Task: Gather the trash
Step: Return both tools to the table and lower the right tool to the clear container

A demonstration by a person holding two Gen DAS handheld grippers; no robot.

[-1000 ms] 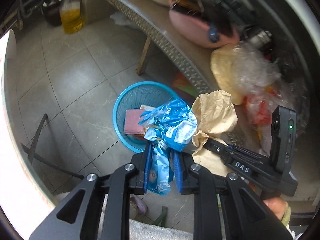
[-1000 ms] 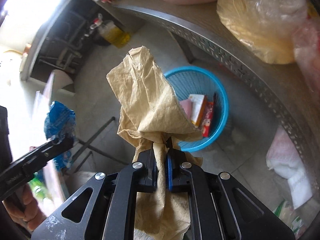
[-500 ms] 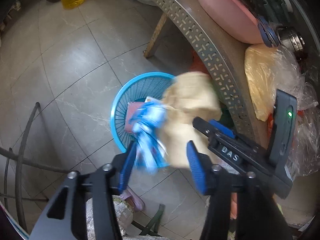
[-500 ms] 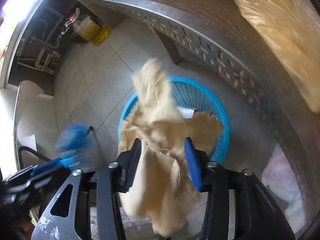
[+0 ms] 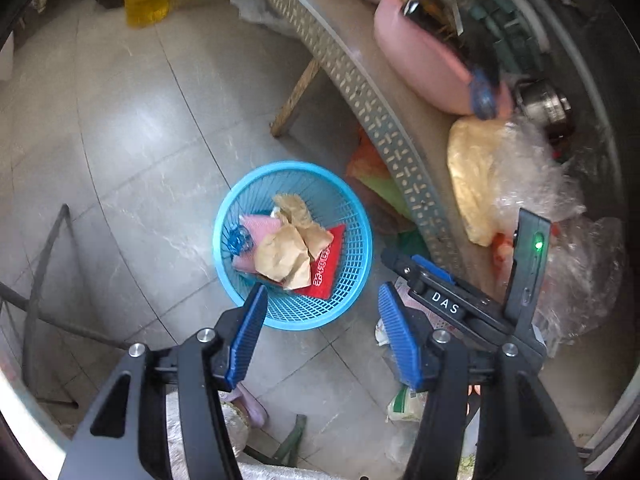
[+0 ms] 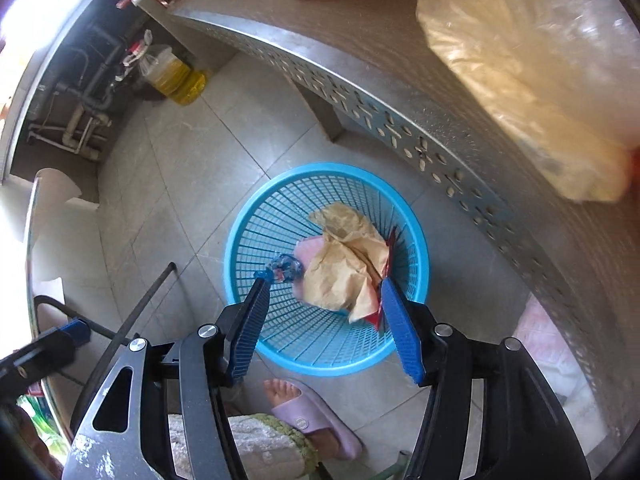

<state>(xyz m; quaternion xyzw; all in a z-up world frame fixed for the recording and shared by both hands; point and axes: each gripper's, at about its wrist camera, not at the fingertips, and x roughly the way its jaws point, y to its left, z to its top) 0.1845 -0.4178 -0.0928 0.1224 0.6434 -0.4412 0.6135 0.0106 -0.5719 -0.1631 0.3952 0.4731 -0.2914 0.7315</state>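
Only right-wrist cam shows slippered foot below basket.

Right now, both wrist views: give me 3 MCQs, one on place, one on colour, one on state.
1. Where does the brown paper lie?
A. On the table
B. In the basket
C. Between the right gripper's jaws

2. What colour is the basket?
A. Blue
B. Red
C. Grey

3. How does the left gripper stand?
A. Shut on the blue wrapper
B. Shut on nothing
C. Jaws apart, nothing between them

Key: 1 B, the paper rests on the other trash inside the basket. 2 A, its mesh wall and rim are light blue. 3 C, the jaws are opening, and the blue wrapper lies in the basket.
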